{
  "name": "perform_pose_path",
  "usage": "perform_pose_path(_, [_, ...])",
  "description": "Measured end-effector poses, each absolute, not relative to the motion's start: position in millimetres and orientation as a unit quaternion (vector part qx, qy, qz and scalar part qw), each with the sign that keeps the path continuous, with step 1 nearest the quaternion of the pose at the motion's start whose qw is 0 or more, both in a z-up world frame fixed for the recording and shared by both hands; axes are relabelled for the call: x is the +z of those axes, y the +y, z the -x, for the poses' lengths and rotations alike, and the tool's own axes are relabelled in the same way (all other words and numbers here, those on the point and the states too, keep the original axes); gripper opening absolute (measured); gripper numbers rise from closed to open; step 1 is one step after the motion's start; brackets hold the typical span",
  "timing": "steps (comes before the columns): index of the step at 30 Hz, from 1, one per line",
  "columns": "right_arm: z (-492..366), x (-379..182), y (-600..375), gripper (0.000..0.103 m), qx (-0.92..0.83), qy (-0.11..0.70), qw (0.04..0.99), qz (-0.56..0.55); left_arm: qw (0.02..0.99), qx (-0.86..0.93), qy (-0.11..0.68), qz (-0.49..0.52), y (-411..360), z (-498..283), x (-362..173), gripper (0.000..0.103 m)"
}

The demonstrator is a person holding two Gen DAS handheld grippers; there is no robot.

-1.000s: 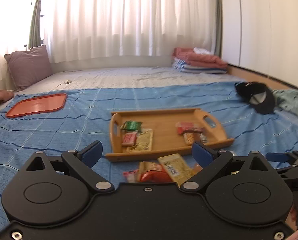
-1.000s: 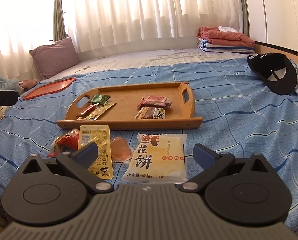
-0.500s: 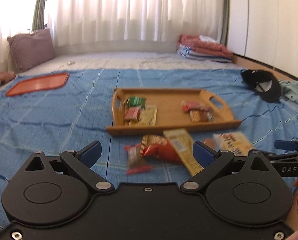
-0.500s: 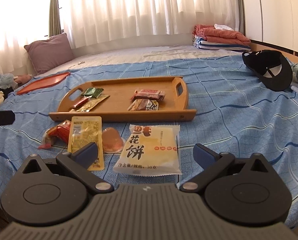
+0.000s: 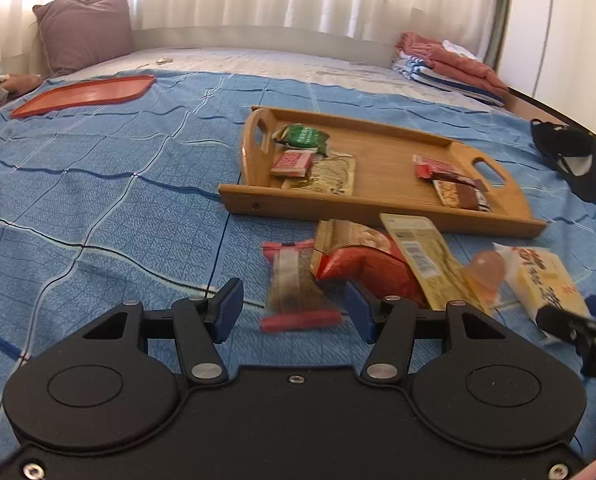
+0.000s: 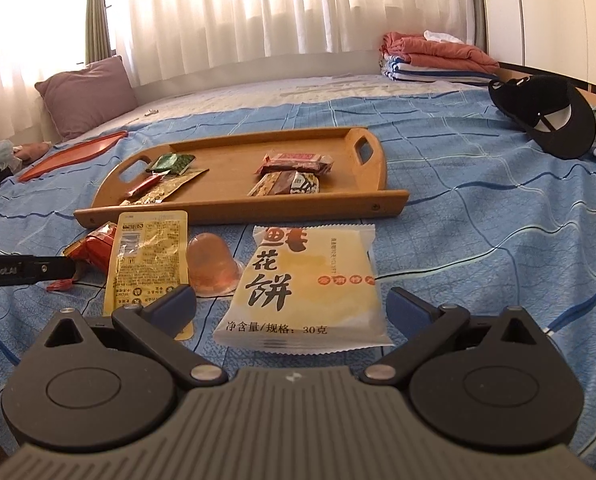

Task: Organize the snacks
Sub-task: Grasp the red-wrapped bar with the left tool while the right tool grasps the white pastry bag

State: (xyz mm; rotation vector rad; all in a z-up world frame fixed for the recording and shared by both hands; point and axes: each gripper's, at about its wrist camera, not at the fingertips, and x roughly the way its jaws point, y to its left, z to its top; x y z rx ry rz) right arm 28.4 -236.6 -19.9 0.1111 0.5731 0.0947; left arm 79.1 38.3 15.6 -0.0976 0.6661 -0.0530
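Note:
A wooden tray (image 5: 382, 148) (image 6: 234, 152) on the blue bedspread holds several snack packs. In front of it lie loose snacks: a clear pack with red ends (image 5: 298, 284), a red pack (image 5: 362, 264), a long yellow pack (image 5: 426, 256) (image 6: 150, 256), a jelly cup (image 5: 486, 272) (image 6: 212, 264) and a yellow cake pack (image 5: 546, 284) (image 6: 306, 280). My left gripper (image 5: 294, 310) is open, its fingers either side of the red-ended pack. My right gripper (image 6: 294, 304) is open, astride the near end of the cake pack.
An orange tray (image 5: 86, 94) lies at the far left. A black cap (image 6: 546, 112) lies at the right. A purple pillow (image 5: 84, 30) and folded clothes (image 6: 434, 56) are at the back by the curtain.
My left gripper has dropped and moved in toward the loose snacks, and its jaws have narrowed. My right gripper has moved in over the cake pack.

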Motion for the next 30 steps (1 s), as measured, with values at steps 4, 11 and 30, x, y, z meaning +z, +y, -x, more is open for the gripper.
perform_pose_path(4, [-38,-28,-233,0.103,0.042,0.29,0.954,-0.056,0.938,-0.022,0.341,0.056,40,-94,7,0.051])
perform_pose_path(11, [-48,-36,-232,0.103,0.036,0.3,0.951,-0.061,0.941,-0.031,0.338,0.009,28,-98,0,0.057])
perform_pose_path(30, [-46,-46,-220,0.103,0.022,0.294,0.955,-0.014,0.947,-0.034,0.318,0.025,35,-79,2,0.039])
